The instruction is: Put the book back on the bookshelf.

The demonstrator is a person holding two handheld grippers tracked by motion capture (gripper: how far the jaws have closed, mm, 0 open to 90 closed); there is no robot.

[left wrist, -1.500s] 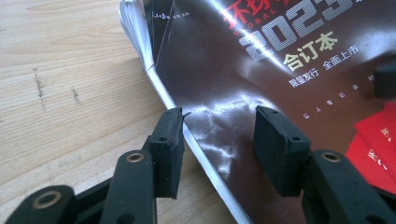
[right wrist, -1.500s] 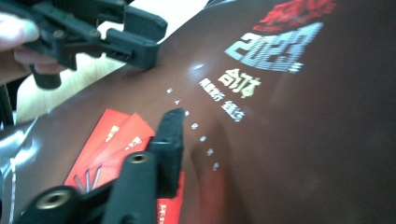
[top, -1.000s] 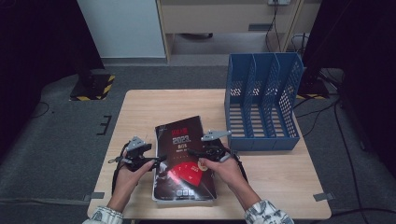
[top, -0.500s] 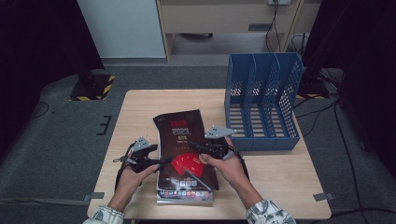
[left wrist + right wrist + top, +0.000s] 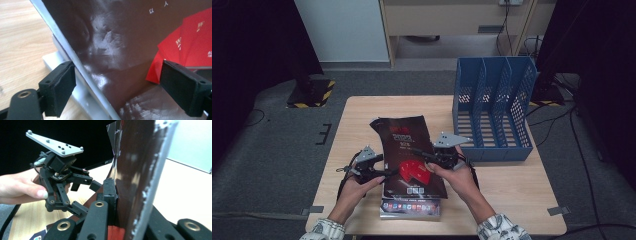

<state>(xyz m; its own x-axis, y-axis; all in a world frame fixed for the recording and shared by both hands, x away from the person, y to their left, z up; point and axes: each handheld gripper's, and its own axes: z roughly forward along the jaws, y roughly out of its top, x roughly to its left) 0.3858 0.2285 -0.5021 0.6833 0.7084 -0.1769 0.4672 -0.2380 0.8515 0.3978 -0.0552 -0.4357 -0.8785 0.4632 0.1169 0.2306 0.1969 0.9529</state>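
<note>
A dark maroon book [image 5: 404,145] with a red fan print is tilted up off a second book [image 5: 412,207] that lies flat on the table. My right gripper [image 5: 424,155] is shut on the raised book's right edge; the right gripper view shows its pads [image 5: 110,190] pinching that book [image 5: 140,170]. At the book's left edge my left gripper [image 5: 387,172] stands open. In the left gripper view its jaws [image 5: 117,82] are wide apart, with the lower corner of the maroon cover [image 5: 120,37] between them and not pressed.
A blue file rack [image 5: 492,107] with several slots stands at the table's far right, close behind my right hand. The wooden table [image 5: 512,185] has bare room at the right front and the far left. My left gripper [image 5: 85,183] shows across the book in the right gripper view.
My right gripper has risen with the maroon book's right edge, so the book has gone from lying flat to tilted up. The left gripper stayed at the left edge.
</note>
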